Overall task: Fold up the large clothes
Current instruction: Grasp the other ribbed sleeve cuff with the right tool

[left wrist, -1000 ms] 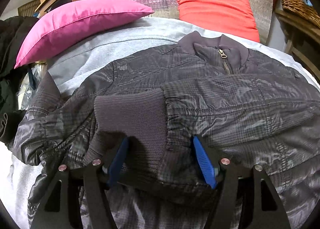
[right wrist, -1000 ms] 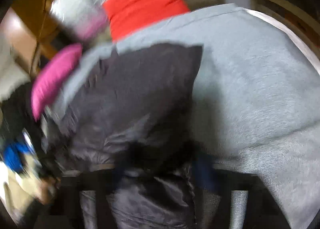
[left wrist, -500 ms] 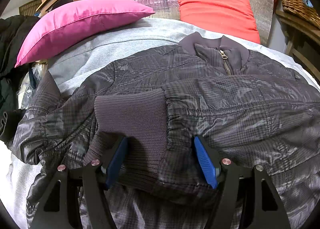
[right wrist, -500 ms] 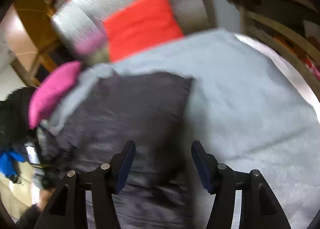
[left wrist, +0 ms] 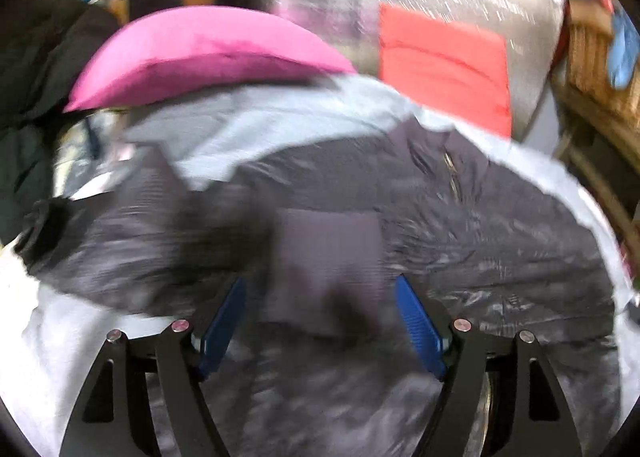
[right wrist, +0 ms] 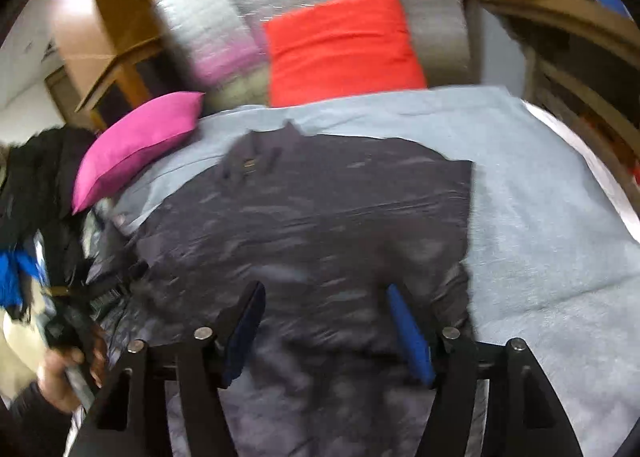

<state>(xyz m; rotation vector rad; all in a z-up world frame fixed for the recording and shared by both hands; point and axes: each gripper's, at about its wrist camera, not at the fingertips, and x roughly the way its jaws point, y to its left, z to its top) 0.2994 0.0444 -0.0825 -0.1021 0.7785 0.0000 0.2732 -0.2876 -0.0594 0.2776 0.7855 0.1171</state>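
Jacket (right wrist: 320,217) lies sleeve-folded below the red pillow (right wrist: 340,45); my left tool (left wrist: 320,325) and right tool (right wrist: 324,333) are opening, gripping nothing, so next I grab its hem.

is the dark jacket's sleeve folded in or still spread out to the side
Folded in, at least one sleeve: its ribbed cuff lies across the dark jacket on its front, below the zipper. The other sleeve cannot be told through the blur.

dark jacket (right wrist: 320,217) flat on bedspread

right gripper (right wrist: 326,331) opening, nothing gripped | jacket (right wrist: 320,217) spread on grey blanket (right wrist: 540,197)
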